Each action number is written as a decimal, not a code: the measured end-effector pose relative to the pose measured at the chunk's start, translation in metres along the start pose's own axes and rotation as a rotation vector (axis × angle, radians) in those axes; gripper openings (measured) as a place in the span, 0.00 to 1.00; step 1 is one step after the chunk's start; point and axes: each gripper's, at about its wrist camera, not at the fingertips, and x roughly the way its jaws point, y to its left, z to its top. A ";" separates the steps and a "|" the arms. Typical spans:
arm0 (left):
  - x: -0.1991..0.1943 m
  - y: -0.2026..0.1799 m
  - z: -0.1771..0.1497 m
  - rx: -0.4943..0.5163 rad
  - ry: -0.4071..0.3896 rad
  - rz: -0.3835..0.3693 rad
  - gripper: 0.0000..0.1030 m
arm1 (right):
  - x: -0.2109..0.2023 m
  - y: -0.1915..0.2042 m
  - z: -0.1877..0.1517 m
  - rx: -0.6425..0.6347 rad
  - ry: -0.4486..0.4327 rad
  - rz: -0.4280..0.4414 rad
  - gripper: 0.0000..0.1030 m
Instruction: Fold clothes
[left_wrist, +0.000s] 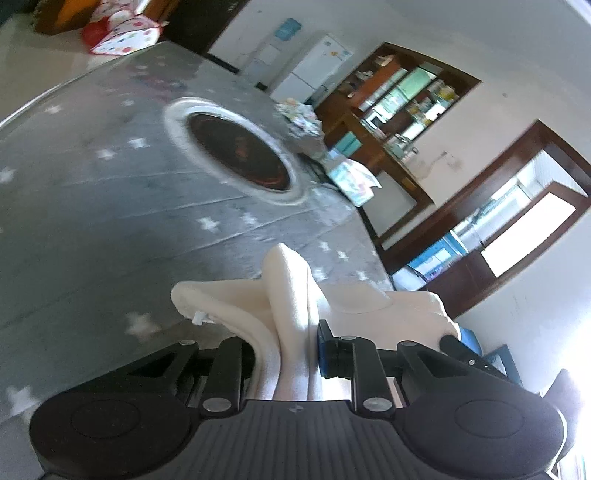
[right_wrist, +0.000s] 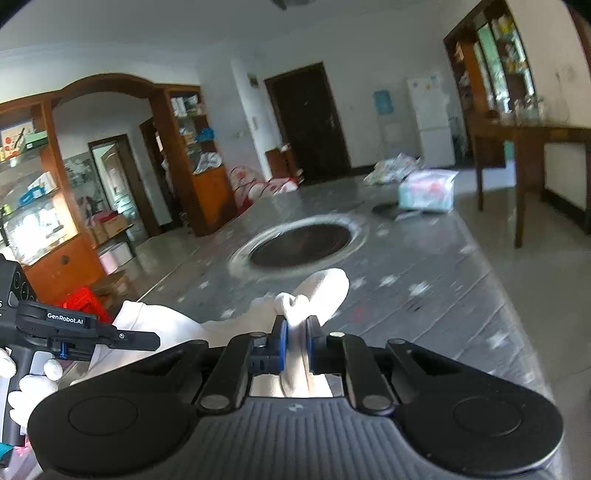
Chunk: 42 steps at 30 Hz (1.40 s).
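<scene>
While both grippers pinch the cream garment (right_wrist: 314, 295) just above the desk's (left_wrist: 92, 221) near edge, the risk lies closest in. The right gripper (right_wrist: 295, 341) has its fingers shut narrow on a bunched fold. The left gripper (left_wrist: 284, 339) holds a thicker gather, though only one pad shows clearly. A thin, bunched hold could slip as the cloth comes taut between the two hands, dropping a corner over the edge. Farther out, the round sunken opening (right_wrist: 301, 245) might catch a trailing hem. Beyond it lie packages (right_wrist: 424, 192) at the far end; the middle looks open enough for spreading.
</scene>
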 end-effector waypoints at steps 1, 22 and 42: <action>0.004 -0.007 0.003 0.014 0.001 -0.006 0.22 | -0.005 -0.003 0.004 -0.003 -0.013 -0.015 0.09; 0.076 -0.113 0.036 0.209 0.023 -0.042 0.22 | -0.043 -0.060 0.050 -0.024 -0.141 -0.210 0.09; 0.139 -0.092 0.015 0.174 0.184 0.031 0.22 | 0.000 -0.101 0.012 0.047 -0.011 -0.274 0.09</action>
